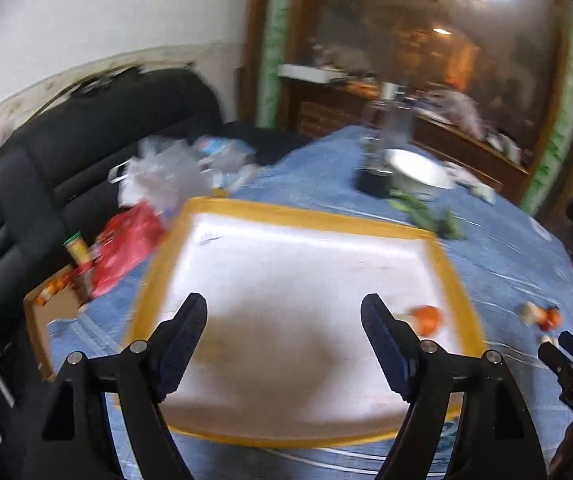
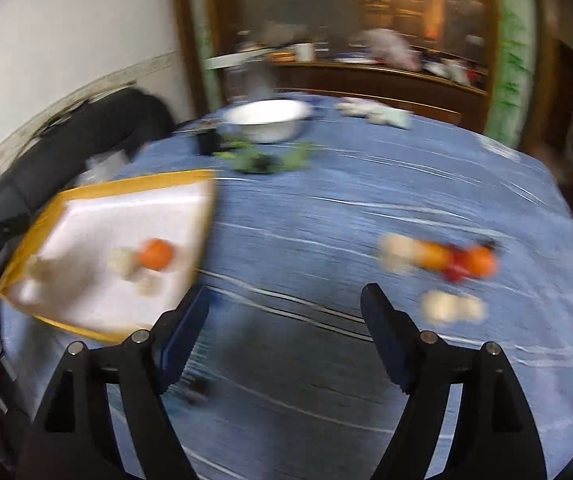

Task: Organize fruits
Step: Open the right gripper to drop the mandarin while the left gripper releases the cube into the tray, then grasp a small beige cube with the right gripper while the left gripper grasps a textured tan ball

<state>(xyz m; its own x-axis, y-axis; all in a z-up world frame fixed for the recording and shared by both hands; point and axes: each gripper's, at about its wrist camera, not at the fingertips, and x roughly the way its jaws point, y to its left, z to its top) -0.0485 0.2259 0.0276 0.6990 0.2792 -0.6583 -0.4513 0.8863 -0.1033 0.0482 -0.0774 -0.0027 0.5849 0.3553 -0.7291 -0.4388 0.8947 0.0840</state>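
A white tray with a yellow rim point(image 1: 306, 216) point(image 2: 66, 200) lies on the blue tablecloth. An orange fruit point(image 1: 428, 318) point(image 2: 156, 254) rests on it near its right edge, with pale blurred pieces point(image 2: 124, 260) beside it. More fruit sits on the cloth to the right: orange and red pieces point(image 2: 460, 262) point(image 1: 548, 318) and pale ones point(image 2: 452, 308). My left gripper point(image 1: 284, 310) hangs open over the tray, holding nothing. My right gripper point(image 2: 284, 300) is open above bare cloth, left of the loose fruit; it also shows in the left wrist view point(image 1: 570, 356). Both views are motion-blurred.
A white bowl point(image 2: 266, 120) point(image 1: 418, 170) and green leaves point(image 2: 266, 160) point(image 1: 426, 212) lie at the far side of the table. Plastic bags point(image 1: 166, 172), a red packet point(image 1: 126, 248) and a cardboard box point(image 1: 46, 308) crowd the left edge. A dark sofa point(image 1: 66, 140) stands left.
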